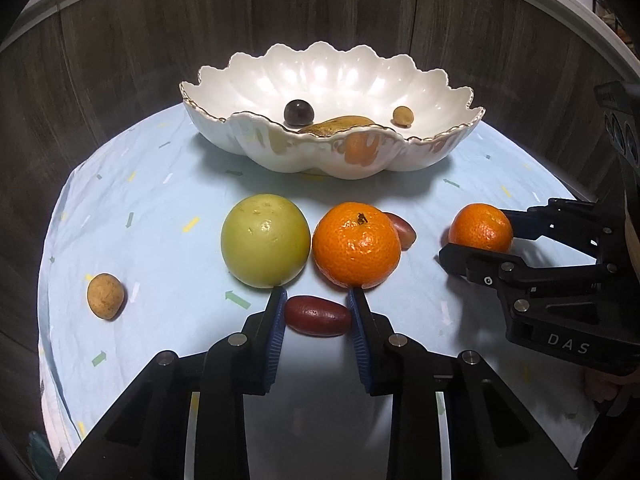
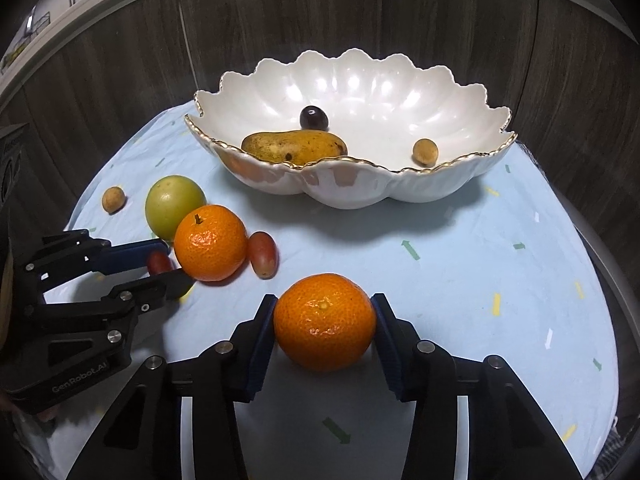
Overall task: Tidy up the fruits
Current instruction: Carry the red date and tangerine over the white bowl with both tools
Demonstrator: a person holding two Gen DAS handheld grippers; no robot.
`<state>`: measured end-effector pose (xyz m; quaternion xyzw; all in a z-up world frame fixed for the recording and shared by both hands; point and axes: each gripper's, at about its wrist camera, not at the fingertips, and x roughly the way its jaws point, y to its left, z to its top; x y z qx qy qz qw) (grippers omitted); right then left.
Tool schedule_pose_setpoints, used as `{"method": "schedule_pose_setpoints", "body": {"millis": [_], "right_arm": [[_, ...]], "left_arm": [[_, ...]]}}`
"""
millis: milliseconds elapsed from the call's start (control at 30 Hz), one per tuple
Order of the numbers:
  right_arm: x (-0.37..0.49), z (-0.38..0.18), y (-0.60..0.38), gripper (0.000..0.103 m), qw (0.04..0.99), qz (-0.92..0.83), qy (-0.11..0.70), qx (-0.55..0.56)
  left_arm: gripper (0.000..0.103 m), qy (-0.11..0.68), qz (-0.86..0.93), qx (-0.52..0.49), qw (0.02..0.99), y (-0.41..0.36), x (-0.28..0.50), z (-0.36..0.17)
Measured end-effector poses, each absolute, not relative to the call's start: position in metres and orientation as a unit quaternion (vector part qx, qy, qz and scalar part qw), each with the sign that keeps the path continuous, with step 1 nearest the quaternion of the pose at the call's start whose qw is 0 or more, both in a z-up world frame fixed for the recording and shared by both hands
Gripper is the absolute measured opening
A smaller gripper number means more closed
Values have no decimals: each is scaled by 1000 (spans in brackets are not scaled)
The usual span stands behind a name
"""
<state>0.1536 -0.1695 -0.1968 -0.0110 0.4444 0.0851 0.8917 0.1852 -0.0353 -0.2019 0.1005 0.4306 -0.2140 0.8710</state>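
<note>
A red date [image 1: 318, 315] is clamped by the left tongs [image 1: 318, 304] — a tangerine [image 2: 325, 322] by the right tongs [image 2: 325, 312] — near the table's front edge.

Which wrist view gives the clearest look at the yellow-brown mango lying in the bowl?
The right wrist view: the mango shows nearly whole above the near rim of the bowl. In the left wrist view only a sliver of it clears the rim.

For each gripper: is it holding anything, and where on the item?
The right gripper clasps a tangerine across its sides, still on the tablecloth. The left gripper brackets a red oblong fruit at its ends; firm contact cannot be told.
</note>
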Motion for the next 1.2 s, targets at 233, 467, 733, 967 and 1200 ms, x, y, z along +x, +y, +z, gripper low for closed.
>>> {"method": "schedule_pose_setpoints", "body": {"millis": [233,467,733,967,1200], "right_arm": [[152,-193,-168,46,891,89,446,-9],[143,-182,-165,46,895,93,436,-14],[137,-171,-171,46,898,91,431,-6],[134,-162,-177,46,899,89,428,8],[133,-151,-178,46,902,89,423,14]], "left_arm": [[30,431,-206,102,873,-34,180,-200],[30,431,-195,96,876,-30,170,-193],[30,434,-177,83,879,-30,164,-181],[30,426,-164,74,887,-32,159,-166],[30,424,-146,63,892,-30,157,-158]]}}
